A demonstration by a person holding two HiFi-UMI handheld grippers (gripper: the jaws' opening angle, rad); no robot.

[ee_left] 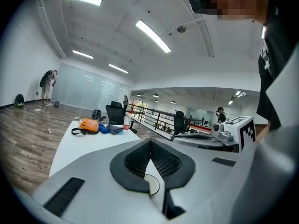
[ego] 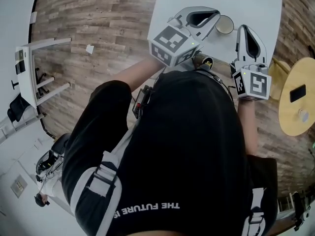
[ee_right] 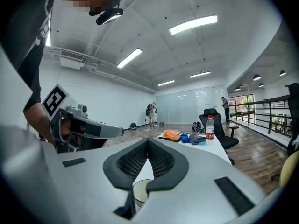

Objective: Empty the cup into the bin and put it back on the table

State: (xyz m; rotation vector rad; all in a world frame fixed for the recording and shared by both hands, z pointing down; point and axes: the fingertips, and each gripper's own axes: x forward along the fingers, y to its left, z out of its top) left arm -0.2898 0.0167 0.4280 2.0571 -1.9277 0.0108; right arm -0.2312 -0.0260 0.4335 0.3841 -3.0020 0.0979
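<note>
Two hand-held grippers, both held over the near end of the white table [ego: 256, 4].

1. Left gripper [ee_left: 150, 143]: jaws clenched together, nothing between the pads.
2. Right gripper [ee_right: 147, 143]: jaws likewise pressed shut and empty; it is held beside the left one at the same end of the table.
3. Cup [ego: 225, 24]: one, standing upright on the table near its near end, mouth up, just past the left gripper's tips. Neither gripper holds it. Its inside looks tan; the contents cannot be made out.
4. Orange bag [ee_right: 172, 134]: lying at the far end of the table.
5. Blue and grey cloth items [ee_right: 196, 138]: on the table beside the bag.
6. Water bottle [ee_right: 210, 127]: upright at the table's far end, red label.
7. Office chair [ee_right: 219, 125]: black, standing on the floor just beyond the table's far end.
8. Round wooden side table [ego: 295, 73]: on the floor to the right of the white table, with a dark flat object [ego: 298, 93] on it.
</note>
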